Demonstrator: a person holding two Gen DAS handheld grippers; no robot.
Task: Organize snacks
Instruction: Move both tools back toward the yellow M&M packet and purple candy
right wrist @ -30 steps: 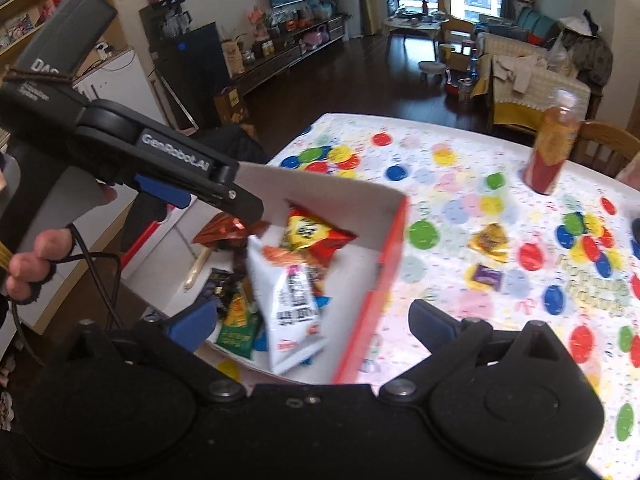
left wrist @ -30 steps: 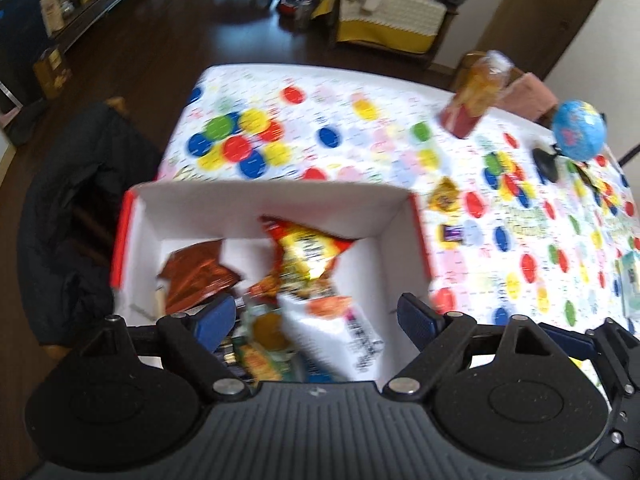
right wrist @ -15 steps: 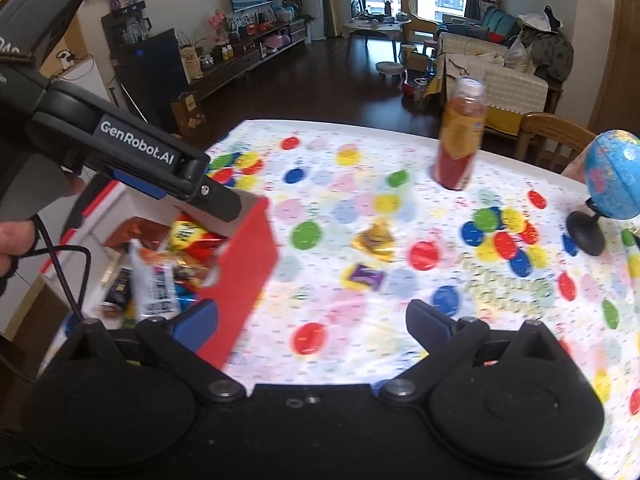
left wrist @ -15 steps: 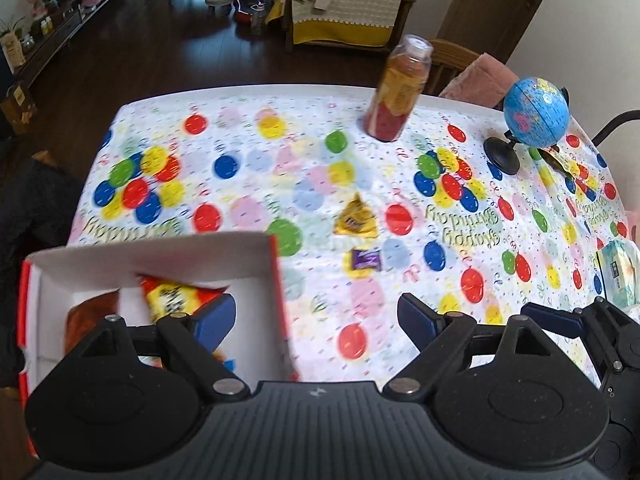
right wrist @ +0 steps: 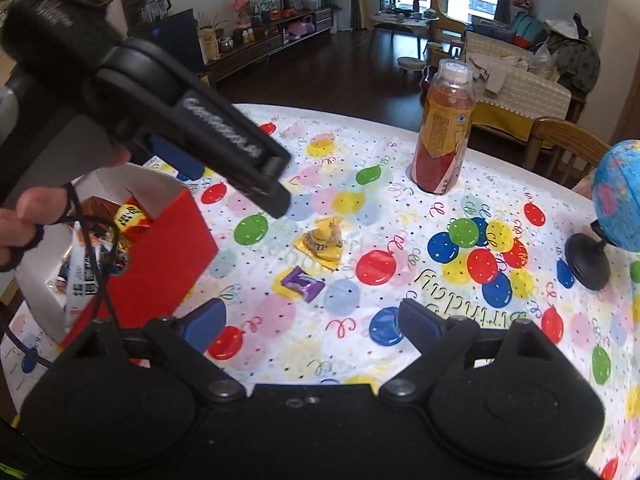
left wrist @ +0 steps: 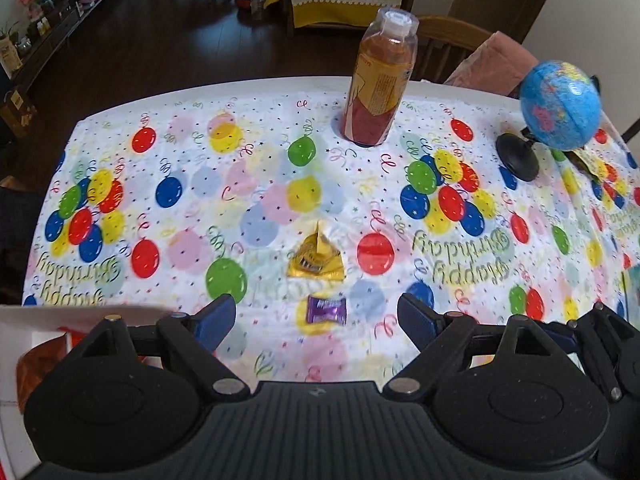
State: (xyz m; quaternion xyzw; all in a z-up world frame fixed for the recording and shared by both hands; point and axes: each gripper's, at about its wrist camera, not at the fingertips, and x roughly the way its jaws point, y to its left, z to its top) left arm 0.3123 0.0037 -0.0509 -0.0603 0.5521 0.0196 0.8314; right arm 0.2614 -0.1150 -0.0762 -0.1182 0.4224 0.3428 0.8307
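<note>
Lying loose are two candies (left wrist: 316, 260), both grippers — left gripper (left wrist: 316, 316), right gripper (right wrist: 312, 316) — gaping empty.

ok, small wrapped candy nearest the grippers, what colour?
Purple wrapper with pale lettering: the candy; clearest in the left wrist view.

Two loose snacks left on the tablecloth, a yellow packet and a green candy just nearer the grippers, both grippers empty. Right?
Not quite: the candy is purple, not green, as the left wrist view shows. It lies just nearer than the yellow packet, and the left gripper and right gripper are both empty.
</note>
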